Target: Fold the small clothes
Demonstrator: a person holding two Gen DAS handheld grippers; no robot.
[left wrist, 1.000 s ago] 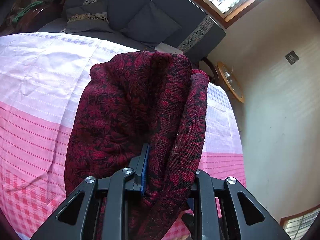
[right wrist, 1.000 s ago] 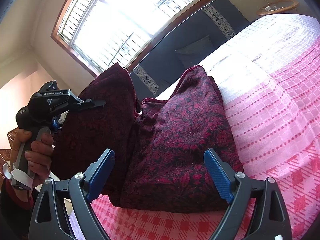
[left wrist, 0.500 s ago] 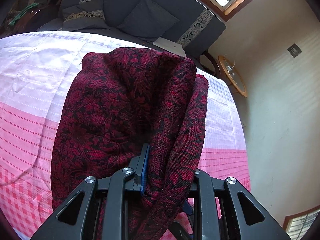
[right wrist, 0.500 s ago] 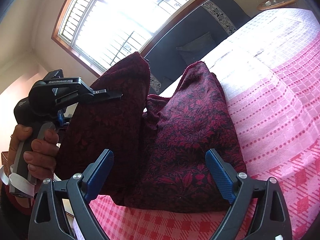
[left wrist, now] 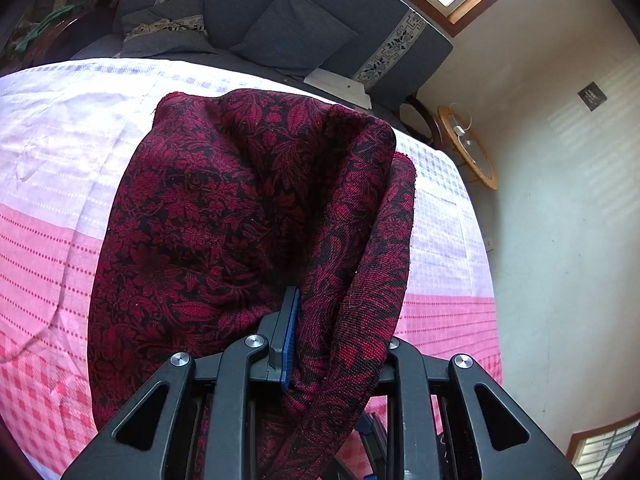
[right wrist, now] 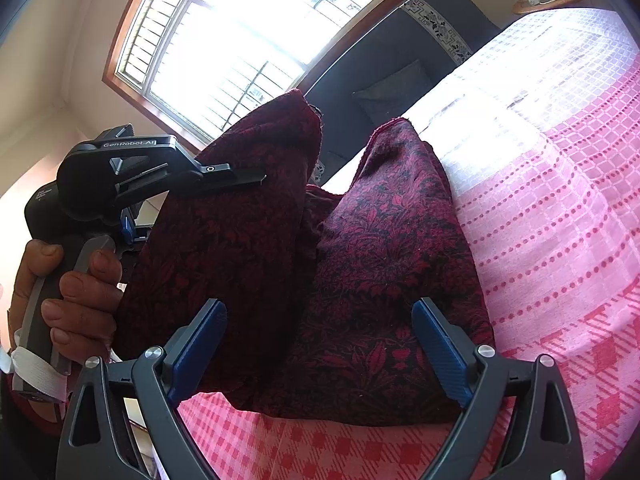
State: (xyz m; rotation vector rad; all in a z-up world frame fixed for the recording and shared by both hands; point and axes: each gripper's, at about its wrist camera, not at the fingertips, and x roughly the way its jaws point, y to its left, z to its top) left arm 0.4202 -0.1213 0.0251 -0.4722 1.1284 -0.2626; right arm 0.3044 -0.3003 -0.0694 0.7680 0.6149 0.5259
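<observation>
I see the dark red floral woven cloth (left wrist: 224,216) lying partly on the pink and white checked bedspread (left wrist: 48,208), one edge lifted off it. My left gripper (left wrist: 294,344) is clamped on that raised edge, its 2 fingers pressed together with fabric between. My right gripper (right wrist: 320,344) hovers beside the cloth, fingers spread wide, holding nothing. Beyond the cloth sits what looks like a dark grey sofa (left wrist: 320,12).

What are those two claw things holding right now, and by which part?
The left gripper pinches the dark red floral cloth at a lifted edge. The right gripper is open, holding nothing.
</observation>
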